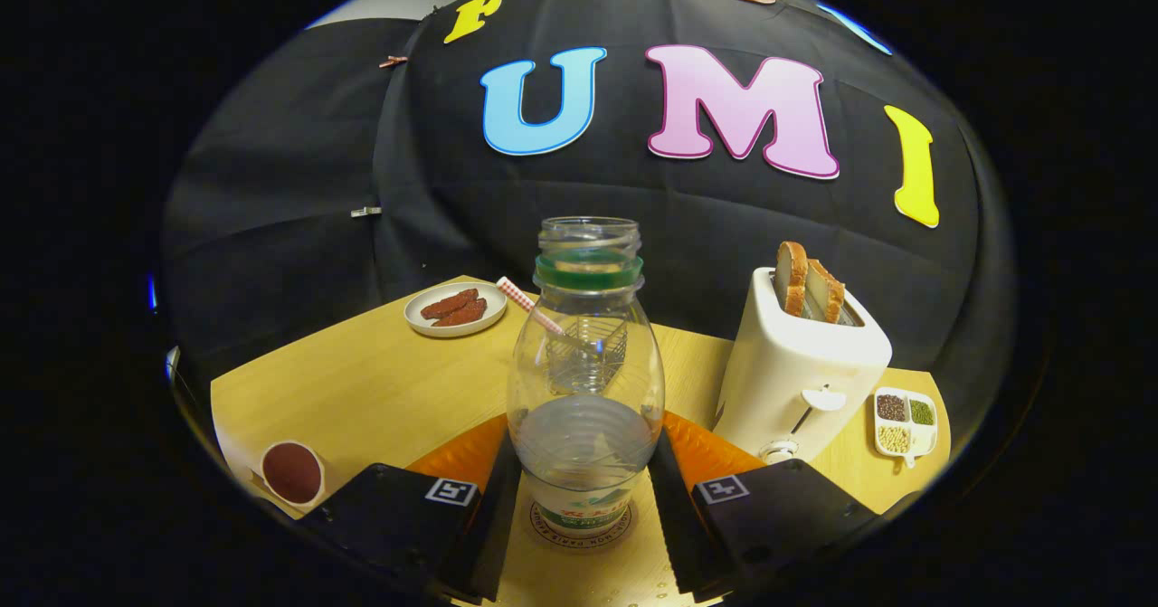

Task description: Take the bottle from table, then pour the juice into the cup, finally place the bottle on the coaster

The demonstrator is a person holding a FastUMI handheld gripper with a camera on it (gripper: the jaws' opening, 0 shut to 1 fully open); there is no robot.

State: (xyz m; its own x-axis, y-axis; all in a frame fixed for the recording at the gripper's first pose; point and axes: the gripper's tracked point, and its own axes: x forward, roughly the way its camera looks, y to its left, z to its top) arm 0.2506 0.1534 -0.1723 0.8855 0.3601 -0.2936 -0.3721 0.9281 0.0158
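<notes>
Now | gripper (583, 480) level, fingers clamping upright bottle (586, 381) | base on coaster (579, 521)

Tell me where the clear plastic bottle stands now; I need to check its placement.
In the gripper view the clear plastic bottle stands upright on the round coaster, between the tool's fingers, left of the white toaster.

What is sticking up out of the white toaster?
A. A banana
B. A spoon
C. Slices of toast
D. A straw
C. Two browned slices of toast stand up out of the slots of the white toaster, beyond the hand-held gripper, whose fingers sit on either side of the bottle.
</notes>
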